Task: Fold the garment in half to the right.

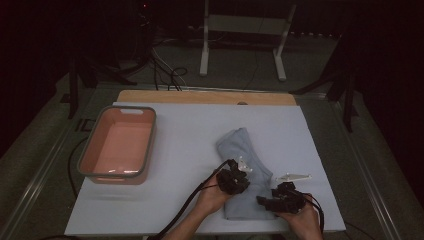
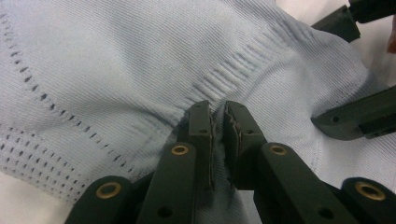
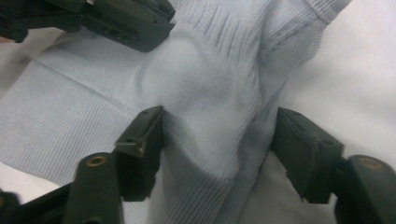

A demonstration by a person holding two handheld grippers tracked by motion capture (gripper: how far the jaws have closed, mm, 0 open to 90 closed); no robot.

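A light blue knitted garment [image 1: 245, 170] lies bunched on the white table [image 1: 190, 150], right of a pink basin [image 1: 119, 145]. The left gripper [image 2: 218, 122] pinches a thin fold; the right gripper [image 3: 217, 140] straddles a ridge, jaws apart. The thin pinch may slip when lifted

One light-blue knitted garment [image 1: 245, 170], lying under and between both claws. Two hand-held grippers: the left gripper [image 1: 234, 181] and the right gripper [image 1: 270, 202], each with two black jaws, four jaws in all. Two hands, one behind each claw. One pink basin [image 1: 118, 145] with a grey rim, well apart to the left of the left claw. One white table [image 1: 195, 130] beneath both claws. One white frame stand [image 1: 243, 35], far beyond the claws.
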